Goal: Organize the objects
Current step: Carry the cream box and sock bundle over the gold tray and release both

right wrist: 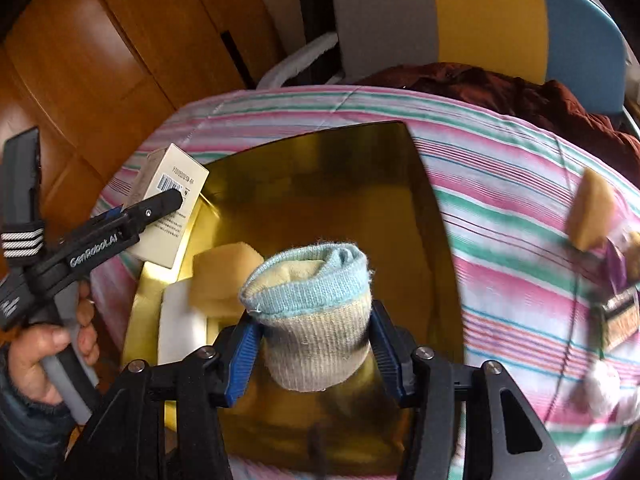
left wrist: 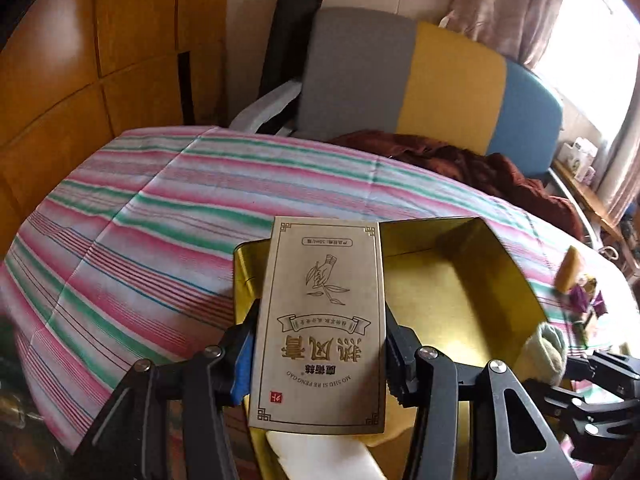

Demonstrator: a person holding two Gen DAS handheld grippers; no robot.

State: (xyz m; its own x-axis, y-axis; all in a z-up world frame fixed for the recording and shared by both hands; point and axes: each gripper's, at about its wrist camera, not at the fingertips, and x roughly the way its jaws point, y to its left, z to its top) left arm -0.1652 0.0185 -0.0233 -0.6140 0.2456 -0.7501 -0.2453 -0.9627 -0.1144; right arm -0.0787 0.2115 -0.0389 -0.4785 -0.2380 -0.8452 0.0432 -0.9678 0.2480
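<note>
My left gripper (left wrist: 320, 354) is shut on a beige carton with gold print (left wrist: 320, 320) and holds it over the left end of the open gold tin (left wrist: 460, 280). The same carton (right wrist: 170, 204) and left gripper (right wrist: 160, 204) show at the left of the right wrist view. My right gripper (right wrist: 314, 340) is shut on a rolled sock (right wrist: 312, 312), pale blue and beige, above the gold tin (right wrist: 424, 200). The sock also shows in the left wrist view (left wrist: 546, 350). A yellow sponge (right wrist: 224, 276) and a white block (right wrist: 180, 324) lie in the tin's left end.
The tin sits on a striped pink, green and white cloth (left wrist: 160, 208). To the right lie a tan block (right wrist: 590, 216), a purple-wrapped item (right wrist: 616, 268) and a white item (right wrist: 604, 388). A colour-block chair (left wrist: 432, 80) with a brown garment (left wrist: 480, 168) stands behind; wood panels (left wrist: 80, 80) at left.
</note>
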